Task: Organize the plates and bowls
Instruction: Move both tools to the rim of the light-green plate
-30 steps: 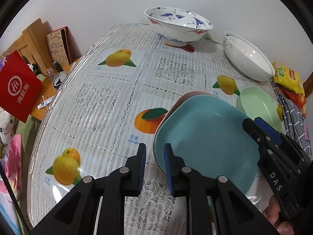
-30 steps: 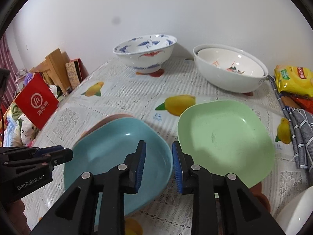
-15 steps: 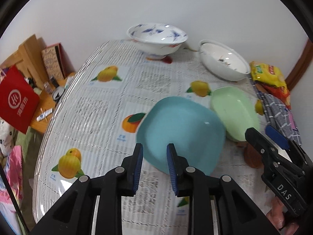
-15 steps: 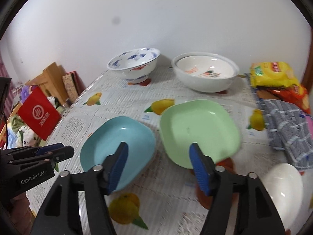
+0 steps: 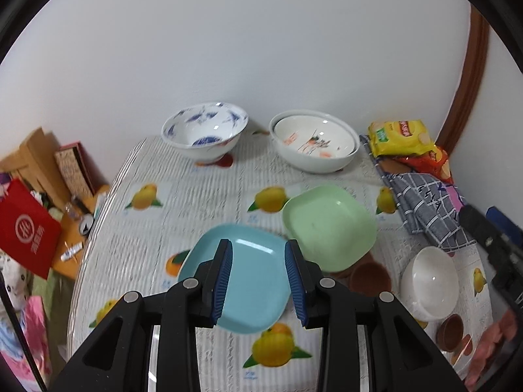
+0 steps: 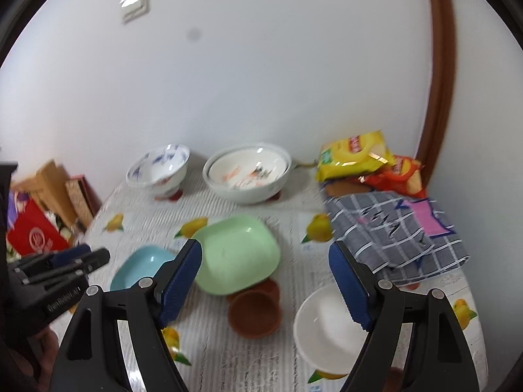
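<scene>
A blue square plate [image 5: 255, 281] lies on the fruit-print tablecloth [image 5: 209, 202], with a green square plate [image 5: 328, 225] to its right resting on brown saucers [image 5: 369, 276]. My left gripper [image 5: 258, 282] is open and empty, raised above the blue plate. My right gripper [image 6: 264, 281] is wide open and empty, high over the green plate [image 6: 235, 254], the brown saucers [image 6: 255, 307] and a small white bowl [image 6: 327, 326]. A blue-patterned bowl [image 5: 204, 134] and nested white bowls [image 5: 313, 145] stand at the back.
Yellow and red snack bags [image 5: 405, 143] and a checked cloth [image 5: 425, 202] lie at the right. A small white bowl [image 5: 428, 282] and a brown saucer [image 5: 452, 331] sit near right. A red bag [image 5: 27, 228] and boxes stand beyond the table's left edge.
Both grippers have pulled back and risen away from the plates. Both have opened, the right one widely. The blue plate lies free on the table.
</scene>
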